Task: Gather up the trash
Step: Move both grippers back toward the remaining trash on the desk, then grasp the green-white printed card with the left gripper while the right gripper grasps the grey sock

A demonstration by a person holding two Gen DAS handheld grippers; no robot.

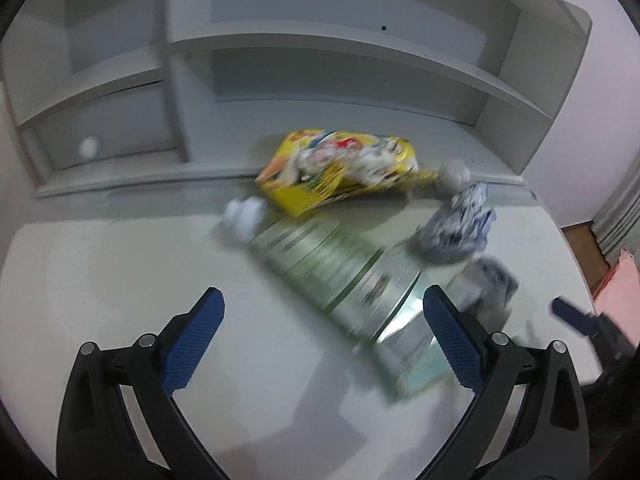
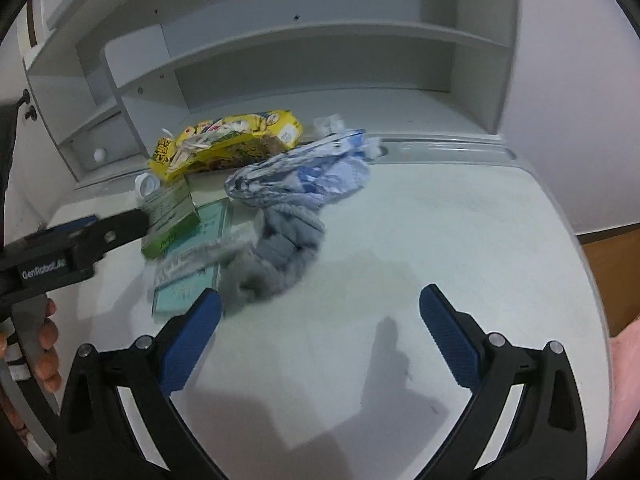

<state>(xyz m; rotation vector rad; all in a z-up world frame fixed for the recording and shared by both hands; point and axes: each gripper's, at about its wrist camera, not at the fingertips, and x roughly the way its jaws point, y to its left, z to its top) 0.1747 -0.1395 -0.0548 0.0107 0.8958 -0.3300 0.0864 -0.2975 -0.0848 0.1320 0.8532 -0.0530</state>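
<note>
A pile of trash lies on the white desk (image 2: 440, 240). A yellow snack bag (image 1: 340, 168) (image 2: 228, 144) is at the back. A flattened green and white carton (image 1: 344, 280) (image 2: 172, 216) lies in front of it, with a pale teal box (image 2: 188, 280) beside it. A blue-white crumpled wrapper (image 1: 460, 220) (image 2: 304, 172) and a grey crumpled wad (image 1: 484, 284) (image 2: 280, 248) lie to the right. My left gripper (image 1: 324, 312) is open just before the carton. My right gripper (image 2: 320, 308) is open and empty, with its left finger near the grey wad.
A white shelf unit (image 1: 320, 60) stands at the back of the desk, with a small drawer knob (image 1: 89, 147). A white bottle cap (image 2: 145, 185) lies by the carton. Small white paper balls (image 1: 244, 216) sit near the bag. The floor (image 2: 612, 272) shows past the desk's right edge.
</note>
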